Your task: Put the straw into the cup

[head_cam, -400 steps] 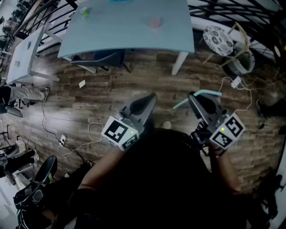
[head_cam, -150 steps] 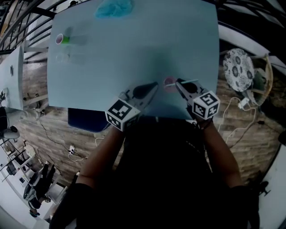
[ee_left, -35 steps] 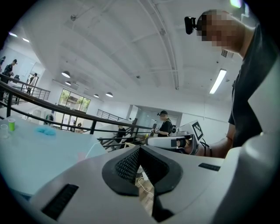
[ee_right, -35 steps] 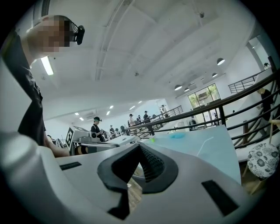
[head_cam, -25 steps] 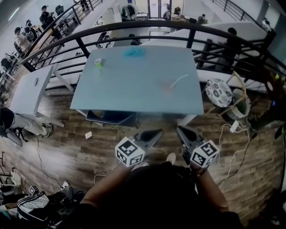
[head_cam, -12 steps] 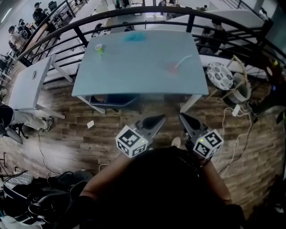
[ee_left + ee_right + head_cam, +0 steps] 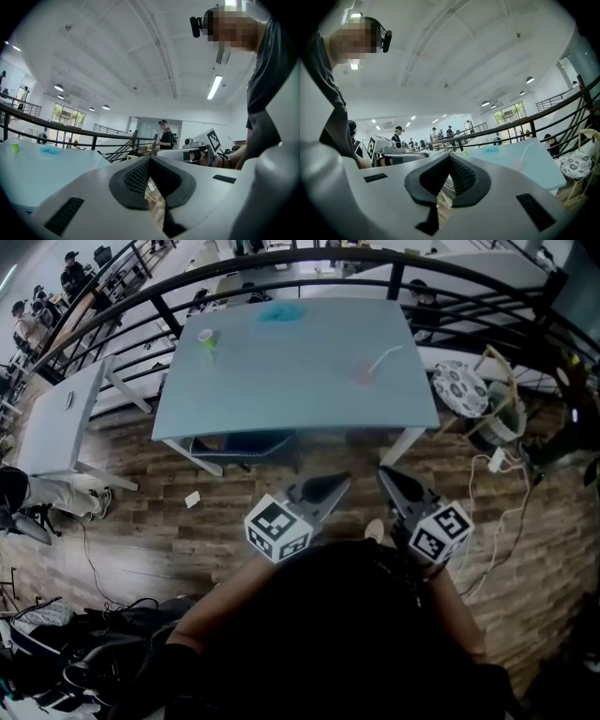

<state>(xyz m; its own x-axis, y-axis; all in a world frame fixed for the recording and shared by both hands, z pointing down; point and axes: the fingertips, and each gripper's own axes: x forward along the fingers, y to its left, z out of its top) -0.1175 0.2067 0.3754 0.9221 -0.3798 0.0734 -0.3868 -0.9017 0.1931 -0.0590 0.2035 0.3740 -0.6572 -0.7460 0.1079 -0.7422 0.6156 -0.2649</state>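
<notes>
A pale pink cup (image 7: pixel 364 372) stands on the light blue table (image 7: pixel 281 381) near its right side. A white straw (image 7: pixel 385 356) rises out of the cup and leans right. Both grippers hover over the wooden floor, apart from the table's front edge. My left gripper (image 7: pixel 343 481) is shut with nothing in it, its pads meeting at the tip (image 7: pixel 150 158). My right gripper (image 7: pixel 382 472) is likewise shut and empty (image 7: pixel 450 155). The right gripper view shows the straw (image 7: pixel 527 149) far off on the table (image 7: pixel 534 171).
A green cup (image 7: pixel 206 338) and a blue cloth (image 7: pixel 281 313) lie at the table's far side. A black railing (image 7: pixel 309 261) curves behind it. A patterned stool (image 7: pixel 461 388) and cables (image 7: pixel 497 465) sit at the right, a white table (image 7: pixel 56 418) at the left.
The table sits a little higher in the head view than a second ago. Both grippers have shifted slightly with the person and stay shut and empty. Cup and straw have not moved.
</notes>
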